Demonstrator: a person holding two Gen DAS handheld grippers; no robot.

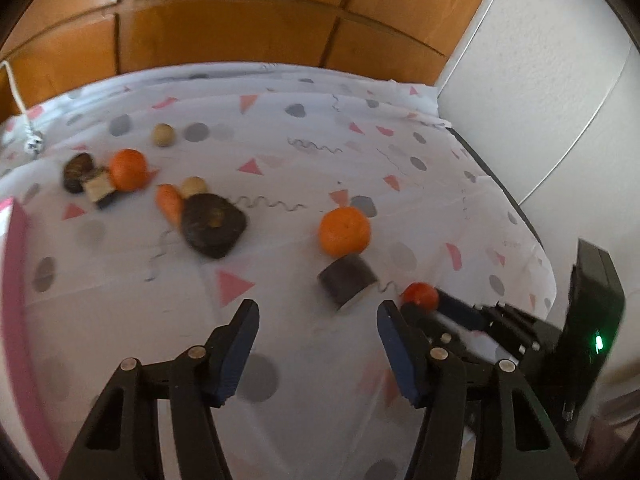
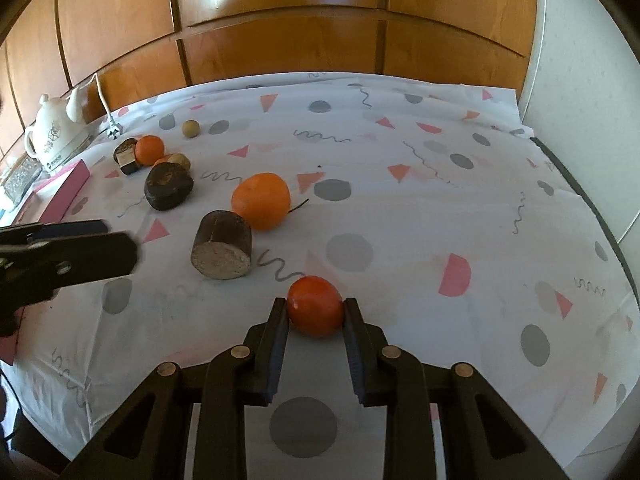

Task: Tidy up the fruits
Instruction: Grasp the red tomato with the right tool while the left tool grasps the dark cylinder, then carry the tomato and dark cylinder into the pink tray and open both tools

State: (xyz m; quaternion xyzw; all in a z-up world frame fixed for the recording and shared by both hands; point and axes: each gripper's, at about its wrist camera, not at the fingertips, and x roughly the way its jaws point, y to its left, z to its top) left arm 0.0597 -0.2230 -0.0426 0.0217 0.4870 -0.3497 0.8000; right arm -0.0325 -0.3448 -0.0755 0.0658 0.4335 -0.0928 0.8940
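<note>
Fruits lie scattered over a desk (image 2: 400, 216) covered by a white cloth printed with grey dots, pink triangles and squiggles; wooden panelling rises behind it. At the far left edge in the right wrist view stands a white teapot (image 2: 54, 136), with a pink board (image 2: 66, 192) lying nearer.

Largest of the loose pieces is a dark brown lump (image 2: 169, 186), rounded and flattened, sitting left of centre. Just nearer is a dark cylinder (image 2: 222, 250) with a pale cut face turned toward the camera. Touching or almost touching its far side is a large orange (image 2: 261, 200). A second, smaller orange (image 2: 149, 149) sits at the back of the left cluster, against a dark chunk with a pale cube-like face (image 2: 127, 158). A carrot-coloured piece (image 1: 169, 202) and a pale round ball (image 1: 194, 186) lie behind the brown lump, and another pale ball (image 2: 191, 128) rests alone farther back.

The right gripper (image 2: 316, 312) is clenched on a small red-orange tomato-like fruit (image 2: 316, 306) near the front of the desk, its pads pressed against both sides of the fruit, which rests on the cloth.

The left gripper (image 1: 318, 316) hangs above bare cloth with its jaws partly spread and nothing between them; the cylinder lies just beyond its tips. From the left wrist view the right gripper and its fruit show at lower right.
</note>
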